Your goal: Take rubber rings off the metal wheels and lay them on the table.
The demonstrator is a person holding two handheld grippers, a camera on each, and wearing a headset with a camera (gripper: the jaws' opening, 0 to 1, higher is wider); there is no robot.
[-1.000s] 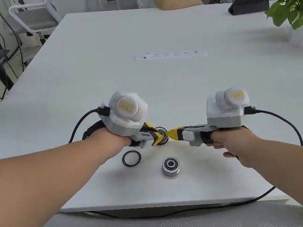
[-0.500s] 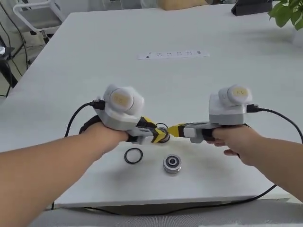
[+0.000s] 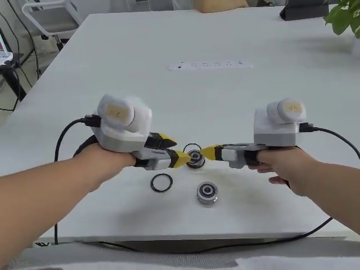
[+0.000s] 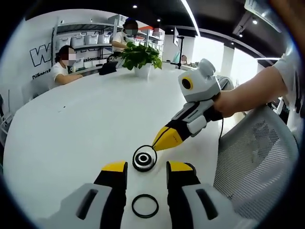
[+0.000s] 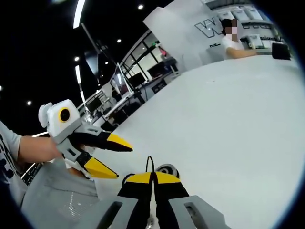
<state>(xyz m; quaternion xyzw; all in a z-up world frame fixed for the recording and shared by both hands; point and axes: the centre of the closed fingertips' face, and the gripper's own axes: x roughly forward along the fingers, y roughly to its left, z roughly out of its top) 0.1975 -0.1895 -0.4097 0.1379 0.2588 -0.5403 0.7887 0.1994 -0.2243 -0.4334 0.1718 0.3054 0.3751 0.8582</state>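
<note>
In the head view the left gripper (image 3: pixel 177 149) has its jaws spread just left of a metal wheel (image 3: pixel 196 160) on the white tabletop (image 3: pixel 253 101). The right gripper (image 3: pixel 206 152) meets that wheel from the other side, and a loose rubber ring (image 3: pixel 151 183) and a second metal wheel (image 3: pixel 207 192) lie nearer the person. The left gripper view shows its own gripper (image 4: pixel 147 168) open, with the metal wheel (image 4: pixel 144 160) just past its tips, the loose rubber ring (image 4: pixel 132 206) on the tabletop between the jaws, and the right gripper (image 4: pixel 164 138) pointing at the wheel's rim. In the right gripper view the right gripper (image 5: pixel 152 179) is pinched closed on a thin black rubber ring (image 5: pixel 149 164) that loops up from its tips, with the metal wheel (image 5: pixel 167 171) just beyond and the left gripper (image 5: pixel 123 162) open beside it.
</note>
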